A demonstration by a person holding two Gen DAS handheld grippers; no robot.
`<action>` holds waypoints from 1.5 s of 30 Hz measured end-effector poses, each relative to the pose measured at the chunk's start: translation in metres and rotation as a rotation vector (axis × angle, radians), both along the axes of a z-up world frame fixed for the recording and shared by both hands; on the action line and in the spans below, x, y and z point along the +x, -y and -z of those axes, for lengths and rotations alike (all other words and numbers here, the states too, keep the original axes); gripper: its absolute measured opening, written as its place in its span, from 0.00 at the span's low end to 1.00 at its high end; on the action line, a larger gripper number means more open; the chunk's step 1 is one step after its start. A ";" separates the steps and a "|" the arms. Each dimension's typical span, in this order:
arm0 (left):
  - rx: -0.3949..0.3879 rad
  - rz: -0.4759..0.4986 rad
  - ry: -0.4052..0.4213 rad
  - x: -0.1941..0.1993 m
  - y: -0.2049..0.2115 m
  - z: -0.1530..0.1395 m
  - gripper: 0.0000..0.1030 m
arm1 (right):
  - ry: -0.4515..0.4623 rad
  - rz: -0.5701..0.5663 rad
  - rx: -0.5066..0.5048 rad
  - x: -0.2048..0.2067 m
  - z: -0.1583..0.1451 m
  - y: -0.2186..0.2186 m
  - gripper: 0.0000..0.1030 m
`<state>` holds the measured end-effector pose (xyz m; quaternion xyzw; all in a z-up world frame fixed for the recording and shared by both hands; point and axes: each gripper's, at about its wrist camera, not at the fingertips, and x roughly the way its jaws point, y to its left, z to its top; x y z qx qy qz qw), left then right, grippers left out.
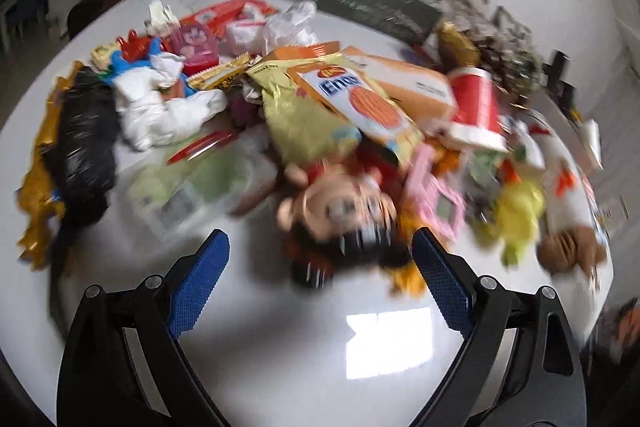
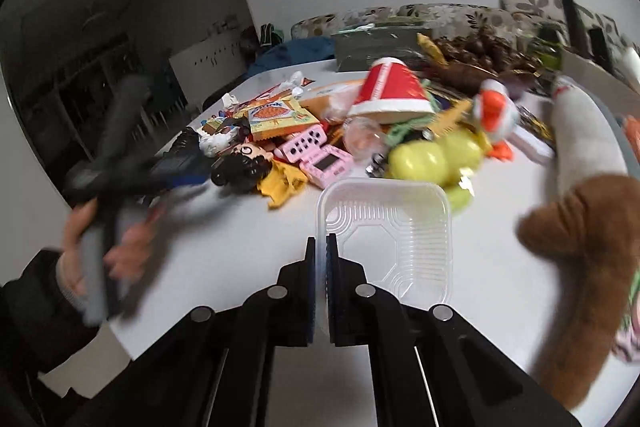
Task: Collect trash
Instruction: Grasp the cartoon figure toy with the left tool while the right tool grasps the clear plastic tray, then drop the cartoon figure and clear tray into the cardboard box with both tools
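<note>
A pile of wrappers, boxes and toys covers the white table (image 1: 280,327). My left gripper (image 1: 320,251) is open and empty, just short of a doll head (image 1: 340,211) at the pile's near edge; the view is blurred. It also shows in the right wrist view (image 2: 188,167), held in a hand at the left. My right gripper (image 2: 321,247) is shut on the rim of a clear plastic tray (image 2: 388,231) and holds it above the table. A red paper cup (image 1: 476,107) (image 2: 388,95) lies on its side on the pile, beside an orange biscuit box (image 1: 360,99).
A yellow snack bag (image 1: 296,119), crumpled white tissue (image 1: 160,111) and a black bag (image 1: 84,147) lie in the pile. A pink toy console (image 2: 320,155), yellow-green toy (image 2: 432,155) and brown plush (image 2: 580,227) sit near the tray. A sofa (image 2: 440,13) stands behind.
</note>
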<state>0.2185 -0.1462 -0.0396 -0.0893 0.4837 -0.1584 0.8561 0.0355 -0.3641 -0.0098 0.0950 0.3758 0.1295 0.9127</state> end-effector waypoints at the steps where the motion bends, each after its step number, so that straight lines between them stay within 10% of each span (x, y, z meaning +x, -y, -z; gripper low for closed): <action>1: -0.012 -0.010 -0.033 0.009 0.002 0.004 0.88 | -0.002 0.001 0.006 -0.004 0.001 0.003 0.04; 4: 0.012 -0.021 -0.049 0.026 0.010 0.012 0.82 | -0.005 -0.006 0.018 -0.008 0.004 0.009 0.04; 5: 0.042 0.008 -0.036 0.027 0.017 0.012 0.60 | -0.004 -0.008 0.023 -0.006 0.005 0.009 0.04; 10: 0.066 0.058 0.004 0.001 0.009 0.007 0.58 | -0.004 -0.008 0.062 -0.008 0.009 0.011 0.04; 15: 0.114 0.156 0.297 -0.093 -0.015 -0.049 0.58 | 0.007 -0.037 0.079 -0.016 0.004 -0.002 0.04; 21: 0.114 0.214 0.401 -0.179 -0.045 -0.082 0.58 | 0.045 -0.107 0.101 -0.036 -0.014 -0.037 0.04; 31: 0.166 0.317 0.271 -0.308 -0.108 -0.049 0.59 | -0.098 -0.376 0.150 -0.128 -0.007 -0.115 0.04; 38: 0.228 0.412 0.032 -0.326 -0.123 0.049 0.59 | -0.290 -0.447 0.056 -0.148 0.057 -0.156 0.07; 41: 0.239 0.402 -0.062 -0.314 -0.128 0.091 0.74 | -0.354 -0.413 -0.028 -0.141 0.100 -0.168 0.41; 45: 0.225 0.362 -0.133 -0.302 -0.139 0.118 0.75 | -0.429 -0.379 -0.022 -0.135 0.123 -0.167 0.42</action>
